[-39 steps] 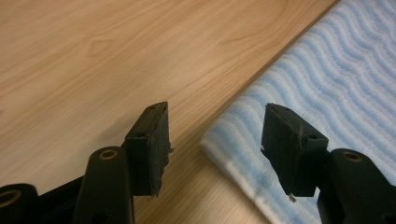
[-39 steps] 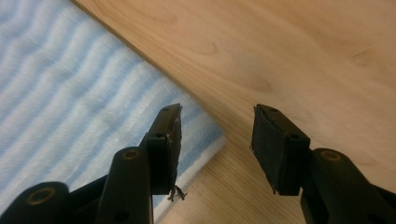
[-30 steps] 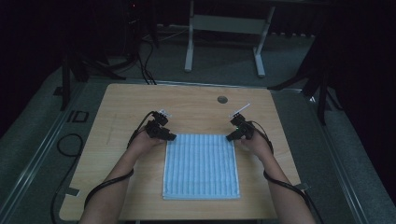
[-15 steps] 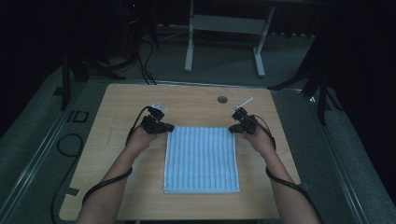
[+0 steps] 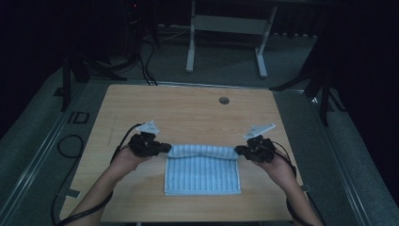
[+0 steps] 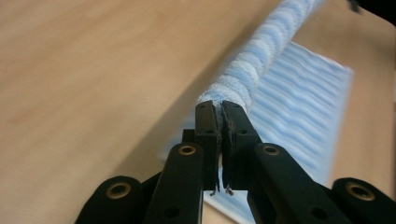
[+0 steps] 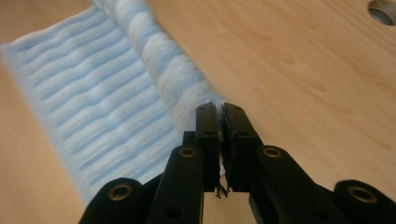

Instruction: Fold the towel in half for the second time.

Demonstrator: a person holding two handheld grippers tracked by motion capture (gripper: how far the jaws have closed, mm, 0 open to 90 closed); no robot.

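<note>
A light-blue striped towel [image 5: 202, 175] lies on the wooden table [image 5: 188, 110], its far edge raised into a rounded fold between my two grippers. My left gripper [image 5: 165, 148] is shut on the towel's far left corner. In the left gripper view the jaws [image 6: 222, 106] pinch the cloth, and the lifted towel edge [image 6: 256, 67] runs away from them. My right gripper [image 5: 238, 150] is shut on the far right corner. In the right gripper view the jaws [image 7: 220, 109] clamp the towel [image 7: 161, 63], and its flat part lies to the left below.
A round hole [image 5: 224, 100] sits in the tabletop near the far edge. Bare wood surrounds the towel on all sides. Beyond the table stands a white metal frame [image 5: 226, 28]. Black cables [image 5: 66, 141] lie on the floor at the left.
Both grippers closed on the towel's far corners, then rose and came back toward the person. The far edge, flat before, now hangs lifted and curled over the rest of the towel.
</note>
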